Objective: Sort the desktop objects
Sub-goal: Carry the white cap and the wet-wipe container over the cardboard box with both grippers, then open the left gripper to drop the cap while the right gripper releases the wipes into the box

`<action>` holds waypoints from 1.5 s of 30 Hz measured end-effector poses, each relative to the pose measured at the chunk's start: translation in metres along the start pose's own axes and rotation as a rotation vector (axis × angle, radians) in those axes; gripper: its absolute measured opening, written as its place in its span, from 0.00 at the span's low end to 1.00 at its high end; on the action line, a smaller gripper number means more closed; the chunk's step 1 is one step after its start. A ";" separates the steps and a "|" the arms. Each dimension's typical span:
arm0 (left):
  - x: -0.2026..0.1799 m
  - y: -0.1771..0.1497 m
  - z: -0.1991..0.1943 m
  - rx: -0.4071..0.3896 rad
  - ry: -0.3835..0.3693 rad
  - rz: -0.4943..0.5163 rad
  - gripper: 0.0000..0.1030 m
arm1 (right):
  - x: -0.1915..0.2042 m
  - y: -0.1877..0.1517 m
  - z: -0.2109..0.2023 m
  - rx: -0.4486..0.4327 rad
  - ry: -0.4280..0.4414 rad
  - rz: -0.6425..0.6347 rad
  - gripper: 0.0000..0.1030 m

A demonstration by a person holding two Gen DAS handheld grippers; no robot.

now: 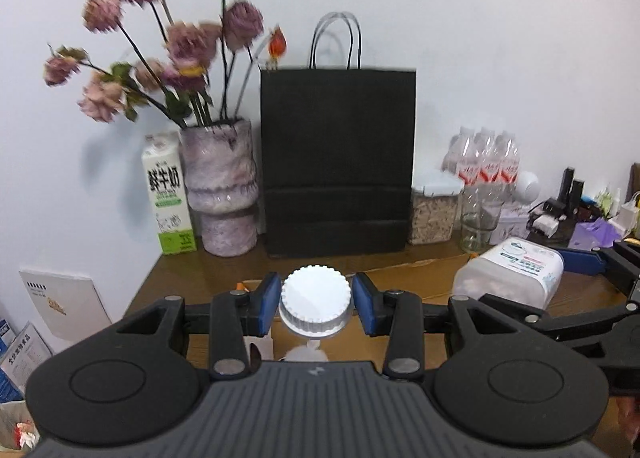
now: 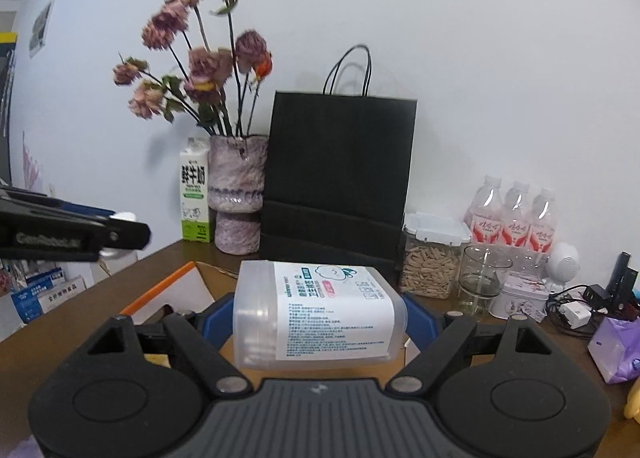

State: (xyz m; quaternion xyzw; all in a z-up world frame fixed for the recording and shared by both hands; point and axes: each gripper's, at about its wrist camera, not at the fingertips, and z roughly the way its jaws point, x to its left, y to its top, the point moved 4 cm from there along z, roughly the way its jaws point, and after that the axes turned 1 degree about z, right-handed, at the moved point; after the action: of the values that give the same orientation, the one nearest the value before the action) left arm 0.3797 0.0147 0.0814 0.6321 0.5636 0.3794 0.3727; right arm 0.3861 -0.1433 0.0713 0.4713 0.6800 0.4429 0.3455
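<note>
My left gripper is shut on a white ribbed bottle cap, its blue pads pressing both sides. The bottle's body hangs mostly hidden under the cap. My right gripper is shut on a translucent plastic box with a white printed label, held lying across the jaws above the brown table. In the left wrist view the same plastic box shows at the right, with one of the right gripper's blue fingers beside it. In the right wrist view the left gripper reaches in from the left edge.
Along the wall stand a milk carton, a vase of dried flowers, a black paper bag, a snack jar, a glass and bottled drinks. An open cardboard box lies under the grippers. Cables and a purple pack crowd the right.
</note>
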 end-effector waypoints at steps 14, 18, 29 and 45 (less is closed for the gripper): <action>0.001 -0.021 0.103 0.209 0.031 0.009 0.39 | -0.004 -0.017 0.102 0.180 -0.024 -0.013 0.82; 0.004 -0.027 0.124 0.258 0.027 0.006 0.39 | -0.004 -0.023 0.124 0.232 -0.024 -0.027 0.82; -0.002 -0.038 0.158 0.344 0.000 0.020 0.40 | -0.016 -0.034 0.155 0.346 -0.044 -0.035 0.81; 0.005 -0.027 0.129 0.229 0.016 -0.002 1.00 | -0.030 -0.021 0.125 0.280 0.034 0.087 1.00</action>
State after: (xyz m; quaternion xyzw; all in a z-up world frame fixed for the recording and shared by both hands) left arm 0.4842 0.0161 0.0016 0.6670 0.6068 0.3173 0.2936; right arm 0.4995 -0.1405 0.0073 0.5363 0.7200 0.3660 0.2451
